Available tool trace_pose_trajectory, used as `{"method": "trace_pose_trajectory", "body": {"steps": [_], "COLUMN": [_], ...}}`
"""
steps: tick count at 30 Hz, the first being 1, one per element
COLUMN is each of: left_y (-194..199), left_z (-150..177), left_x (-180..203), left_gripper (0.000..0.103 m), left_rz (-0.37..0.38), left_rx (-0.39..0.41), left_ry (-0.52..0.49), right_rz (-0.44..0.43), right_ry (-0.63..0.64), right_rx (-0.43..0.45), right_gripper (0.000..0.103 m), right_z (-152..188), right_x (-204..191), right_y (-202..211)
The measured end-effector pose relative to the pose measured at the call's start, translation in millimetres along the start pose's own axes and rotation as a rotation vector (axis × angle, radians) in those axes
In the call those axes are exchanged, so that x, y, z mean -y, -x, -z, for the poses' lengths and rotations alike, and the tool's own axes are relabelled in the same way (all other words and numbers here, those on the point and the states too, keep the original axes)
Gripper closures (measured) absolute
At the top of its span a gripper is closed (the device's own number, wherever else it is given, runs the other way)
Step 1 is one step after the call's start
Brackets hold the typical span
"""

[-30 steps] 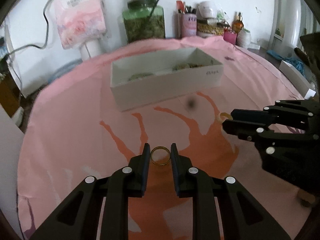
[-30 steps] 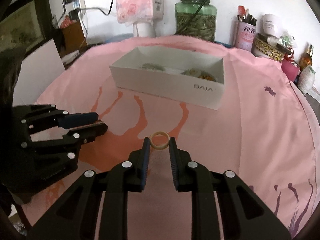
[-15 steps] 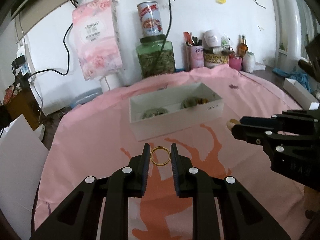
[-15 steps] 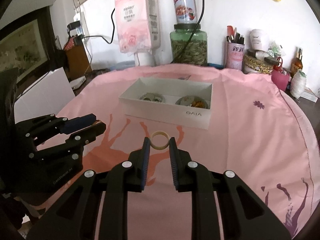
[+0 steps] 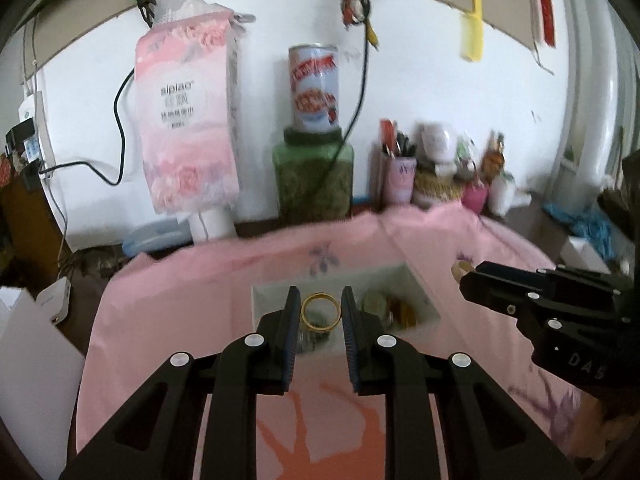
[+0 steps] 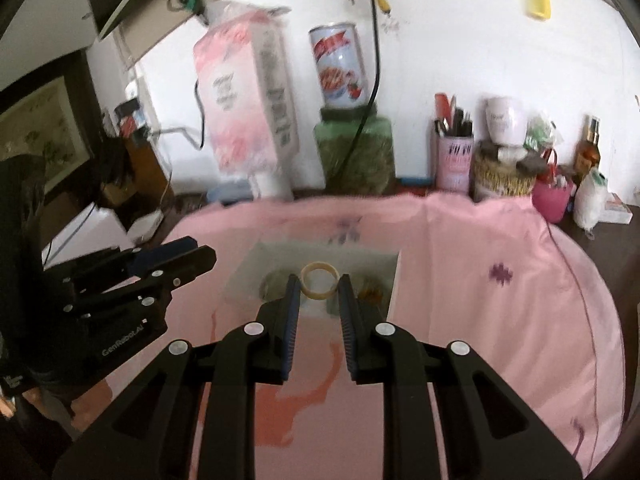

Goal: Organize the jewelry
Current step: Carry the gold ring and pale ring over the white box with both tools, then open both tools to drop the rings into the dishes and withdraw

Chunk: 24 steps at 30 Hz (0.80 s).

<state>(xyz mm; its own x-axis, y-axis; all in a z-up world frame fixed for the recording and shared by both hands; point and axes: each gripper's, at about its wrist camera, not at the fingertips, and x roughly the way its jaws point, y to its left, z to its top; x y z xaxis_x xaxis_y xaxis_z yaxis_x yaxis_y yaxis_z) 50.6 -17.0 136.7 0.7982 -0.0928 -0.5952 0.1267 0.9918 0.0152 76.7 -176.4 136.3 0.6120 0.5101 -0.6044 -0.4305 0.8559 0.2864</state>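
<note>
My left gripper (image 5: 320, 312) is shut on a thin gold ring (image 5: 320, 313), held upright between its blue pads above the white box (image 5: 416, 292). My right gripper (image 6: 318, 292) is shut on a cream ring (image 6: 319, 281) and hangs over the same white box (image 6: 394, 276). Other jewelry pieces (image 5: 394, 310) lie inside the box. In the left wrist view the right gripper (image 5: 466, 276) comes in from the right with the cream ring (image 5: 460, 269) at its tip. The left gripper (image 6: 200, 260) shows at the left of the right wrist view; its ring is hidden there.
The box sits on a pink cloth (image 6: 500, 304) with orange marks. Along the wall stand a pink tissue pack (image 5: 188, 120), a green jar (image 5: 314, 178) with a can (image 5: 314, 86) on top, a pen cup (image 6: 454, 160) and small bottles. Cables hang down.
Both grippers have risen and tilted up with their rings still held. The box now appears lower and directly behind the fingertips; more of the wall is in view.
</note>
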Motion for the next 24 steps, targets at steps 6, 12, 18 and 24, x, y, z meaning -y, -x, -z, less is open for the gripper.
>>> {"method": "trace_pose_trajectory", "body": {"steps": [6,12,18,24], "left_y": [-30,-79,-107,-120], "left_z": [-14,4,16,24], "left_x": [-13,-23,-25,-25], "left_gripper": [0.082,0.082,0.082,0.082], "left_rz": [0.008,0.009,0.002,0.002], "left_rx": [-0.021,-0.137,-0.202,-0.246], "left_ry": [0.063,0.075,0.059,0.059], "right_rz": [-0.011,0.008,0.028,0.061], "right_ry": [-0.024,-0.020,-0.018,0.007], "right_rx": [-0.024,-0.121,-0.187,-0.219], "right_gripper": [0.084,0.084,0.084,0.082], "right_z": [-20,-8,3,9], "right_x": [9,16,25,27], "right_y": [-33,-77,-106,-119]}}
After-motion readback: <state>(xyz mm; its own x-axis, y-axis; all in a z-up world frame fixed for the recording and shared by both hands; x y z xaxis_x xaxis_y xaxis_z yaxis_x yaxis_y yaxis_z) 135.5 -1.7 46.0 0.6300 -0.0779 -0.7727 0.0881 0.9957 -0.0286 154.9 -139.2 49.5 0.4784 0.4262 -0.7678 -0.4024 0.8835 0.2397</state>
